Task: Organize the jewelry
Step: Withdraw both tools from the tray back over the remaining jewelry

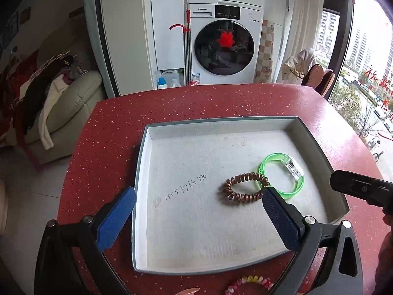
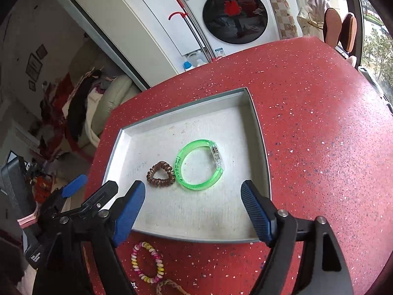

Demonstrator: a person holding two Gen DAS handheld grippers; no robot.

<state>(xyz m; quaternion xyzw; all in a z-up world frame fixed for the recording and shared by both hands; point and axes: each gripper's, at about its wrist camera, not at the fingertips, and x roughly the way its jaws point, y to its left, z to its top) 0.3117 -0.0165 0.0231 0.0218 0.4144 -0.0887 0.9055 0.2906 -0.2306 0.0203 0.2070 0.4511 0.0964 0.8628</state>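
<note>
A shallow white box lid lies on the red speckled table. Inside it rest a brown spiral coil bracelet and a clear green bangle, touching each other. My left gripper hangs above the lid's near half, open, nothing between its blue pads. My right gripper is open too, empty, above the lid's near edge. A pink and yellow bead bracelet lies on the table in front of the lid, and a tan braided bracelet beside it.
The left gripper's body shows at the left of the right wrist view; the right gripper's tip shows at the right of the left wrist view. Beyond the table stand a washing machine, a sofa with clothes and a window.
</note>
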